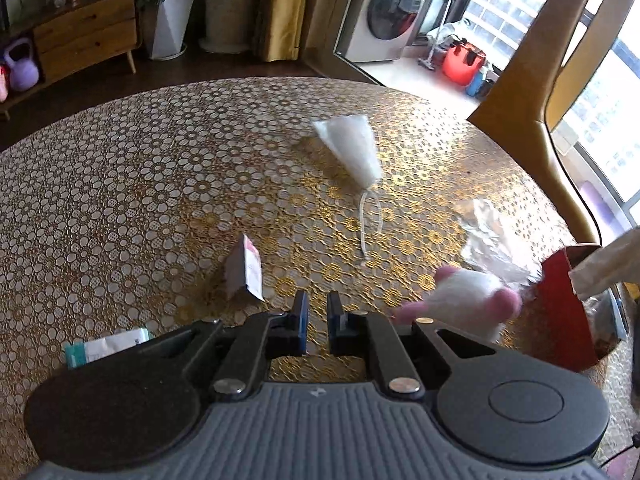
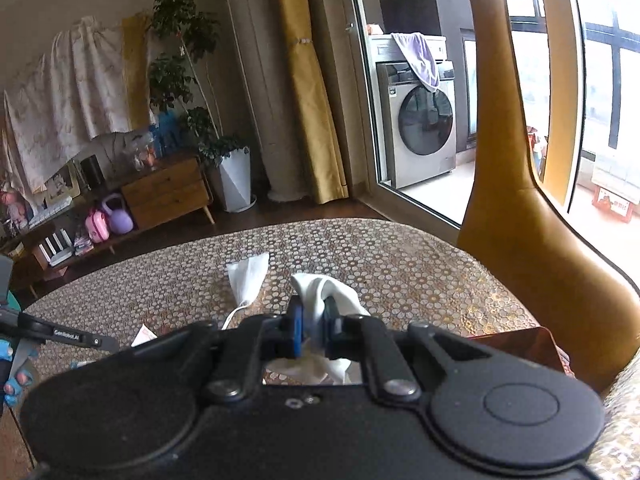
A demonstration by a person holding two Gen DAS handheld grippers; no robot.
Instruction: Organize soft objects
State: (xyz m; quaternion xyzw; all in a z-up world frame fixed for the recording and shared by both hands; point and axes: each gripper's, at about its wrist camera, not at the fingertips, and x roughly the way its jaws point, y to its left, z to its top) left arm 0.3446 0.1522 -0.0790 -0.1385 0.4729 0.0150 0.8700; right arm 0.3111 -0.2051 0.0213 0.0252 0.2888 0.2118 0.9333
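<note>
The left gripper (image 1: 317, 322) hovers low over the round table (image 1: 120, 168) with its blue-padded jaws set a narrow gap apart and nothing between them. Ahead of it a white cone-shaped face mask (image 1: 352, 150) lies flat on the gold floral tablecloth, its ear loop (image 1: 370, 220) trailing toward the camera. Nearer, just left of the jaws, a small folded paper packet (image 1: 245, 269) stands tent-like on the cloth, and a teal-edged wipes pack (image 1: 106, 346) peeks out beside the gripper's left housing. To the right, a blurred white and pink soft item (image 1: 466, 298), possibly a plush toy, sits next to crumpled clear plastic (image 1: 490, 236) and a red box (image 1: 568, 312) at the table edge.

In the right wrist view, the right gripper (image 2: 313, 326) is clamped on a white cloth (image 2: 320, 292), which bunches above the pads and hangs below them. The mask (image 2: 248, 276) lies on the table beyond, to the left, and the red box (image 2: 520, 344) sits low on the right.
</note>
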